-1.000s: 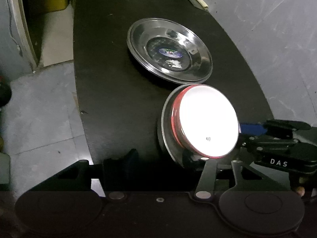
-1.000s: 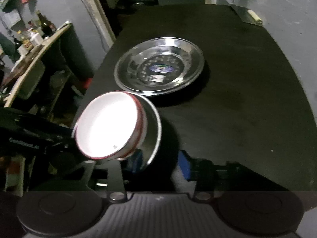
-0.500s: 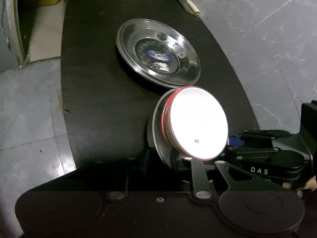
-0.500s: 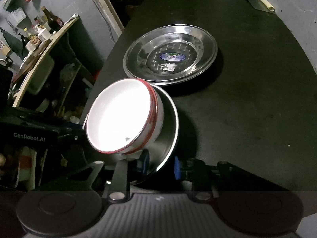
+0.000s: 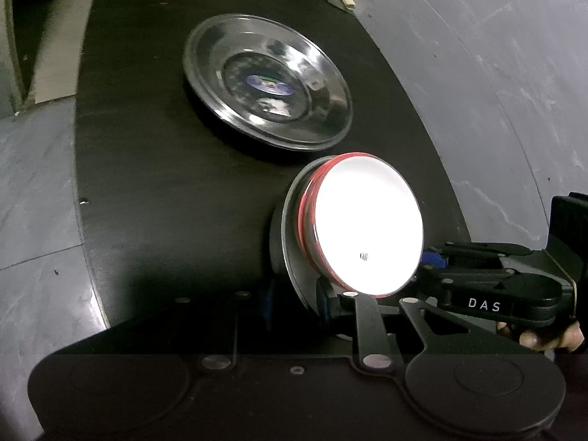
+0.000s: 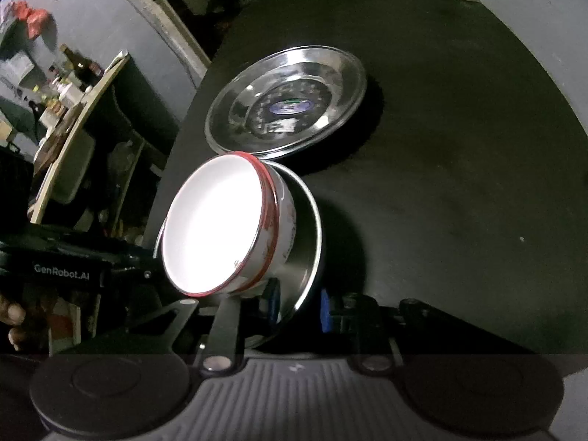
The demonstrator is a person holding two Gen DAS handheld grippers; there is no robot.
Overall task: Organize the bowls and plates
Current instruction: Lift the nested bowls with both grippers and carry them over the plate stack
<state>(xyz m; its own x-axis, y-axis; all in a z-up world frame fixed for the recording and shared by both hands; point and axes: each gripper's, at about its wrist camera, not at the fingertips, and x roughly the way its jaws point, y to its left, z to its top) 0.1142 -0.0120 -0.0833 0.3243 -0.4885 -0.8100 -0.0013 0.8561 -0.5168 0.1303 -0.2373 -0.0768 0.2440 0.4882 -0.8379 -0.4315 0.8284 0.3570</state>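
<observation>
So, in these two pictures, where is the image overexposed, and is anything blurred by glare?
Left wrist view: inside of the white bowl is blown out to flat white. Right wrist view: the same, no detail inside the bowl; the steel plate shows bright reflections, and its centre sticker is not readable. The black table is very dark.

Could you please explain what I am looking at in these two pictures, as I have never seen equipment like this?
There is no robot here: a person holds a two-finger clamp in each hand, and each clamp carries a wide-angle camera looking along its fingers. One picture comes from the left gripper, the other from the right gripper. On the black table lies a wide round steel plate with a blue sticker in its middle. Both grippers pinch the rim of a smaller shiny steel dish, held tilted, with a white enamel bowl with a red rim sitting inside it.
</observation>
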